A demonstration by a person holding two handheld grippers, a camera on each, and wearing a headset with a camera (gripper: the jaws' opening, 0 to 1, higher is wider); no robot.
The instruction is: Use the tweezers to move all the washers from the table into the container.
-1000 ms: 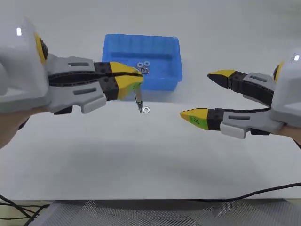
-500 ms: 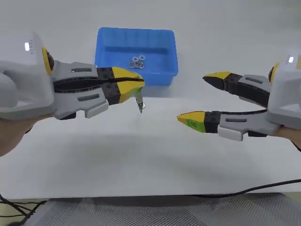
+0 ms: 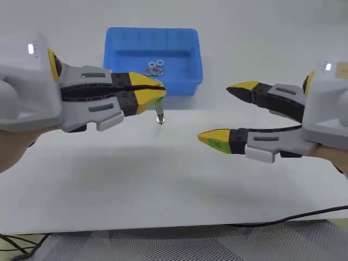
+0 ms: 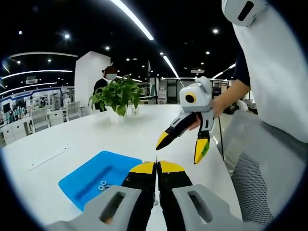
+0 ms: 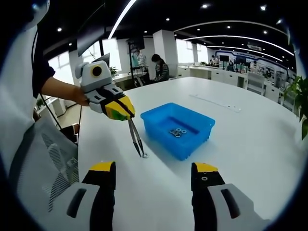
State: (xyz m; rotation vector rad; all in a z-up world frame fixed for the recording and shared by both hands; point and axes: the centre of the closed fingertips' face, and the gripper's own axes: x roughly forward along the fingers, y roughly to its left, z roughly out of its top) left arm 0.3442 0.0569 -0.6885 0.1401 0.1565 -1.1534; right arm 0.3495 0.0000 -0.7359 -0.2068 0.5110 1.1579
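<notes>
My left gripper (image 3: 159,93) is shut on silver tweezers (image 3: 160,112) that point down at the white table (image 3: 163,179). A small washer (image 3: 161,120) sits right at the tweezer tips; whether it is pinched or lifted is unclear. Just behind stands the blue container (image 3: 120,54) holding several washers (image 3: 155,68). My right gripper (image 3: 213,112) hovers open and empty to the right. In the right gripper view the tweezers (image 5: 134,137) hang from the left gripper (image 5: 119,109), tips at the washer (image 5: 145,155) in front of the container (image 5: 161,120). The left gripper view shows shut jaws beside the container (image 4: 82,180).
A black cable (image 3: 304,216) runs along the table's near right edge. A potted plant (image 4: 118,96) stands far down the long table, with people at desks in the background. The near table surface is bare white.
The tweezer tips have come from just left of the washer to right at it. The head camera shifted, so the container sits further left and higher. The right gripper stays open.
</notes>
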